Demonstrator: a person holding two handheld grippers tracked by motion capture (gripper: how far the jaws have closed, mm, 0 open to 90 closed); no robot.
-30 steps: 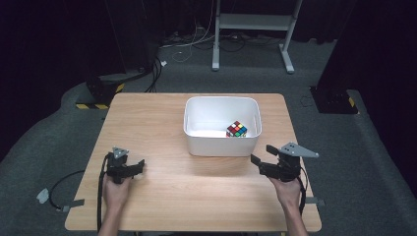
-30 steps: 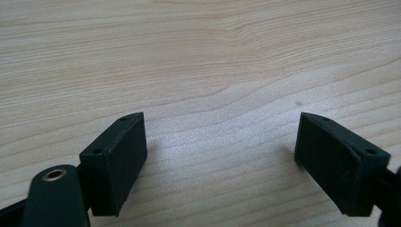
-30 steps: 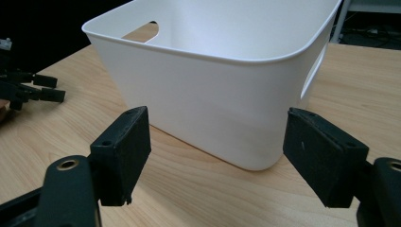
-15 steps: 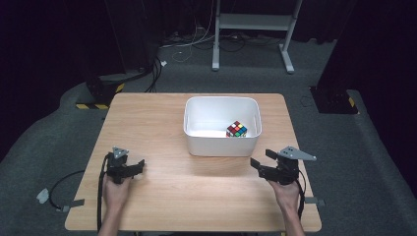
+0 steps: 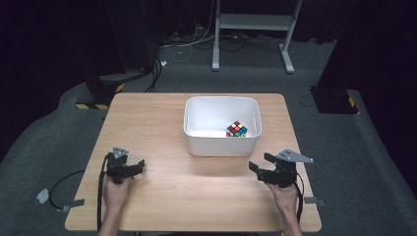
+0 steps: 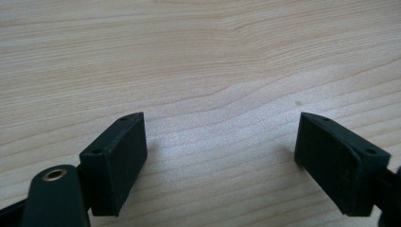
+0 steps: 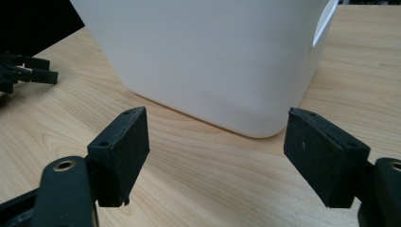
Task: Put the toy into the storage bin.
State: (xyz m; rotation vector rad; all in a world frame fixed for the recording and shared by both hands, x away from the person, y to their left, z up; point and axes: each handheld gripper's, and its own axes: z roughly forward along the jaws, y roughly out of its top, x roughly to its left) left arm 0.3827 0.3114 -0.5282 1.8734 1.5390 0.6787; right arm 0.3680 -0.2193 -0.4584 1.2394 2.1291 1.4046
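Observation:
A white plastic bin (image 5: 221,146) stands at the middle of the wooden table (image 5: 147,123). Inside it, toward its right side, lies a multicoloured puzzle cube (image 5: 236,129). My left gripper (image 5: 139,166) rests low over the table near the front left, open, jaws pointing right. Its own view shows bare wood between the jaws of the left gripper (image 6: 220,156). My right gripper (image 5: 259,163) is held at the front right, open, pointing left toward the bin's near right corner. In its own view the right gripper (image 7: 215,151) frames the bin's wall (image 7: 213,61) with nothing between the jaws.
Cables trail from both grippers off the table's front edge. The left gripper (image 7: 28,71) appears far off in the right gripper view. A metal stand (image 5: 251,29) and floor cables lie beyond the table on grey carpet.
My right gripper has drifted slightly toward the table's front edge. The left gripper, bin and cube have stayed put.

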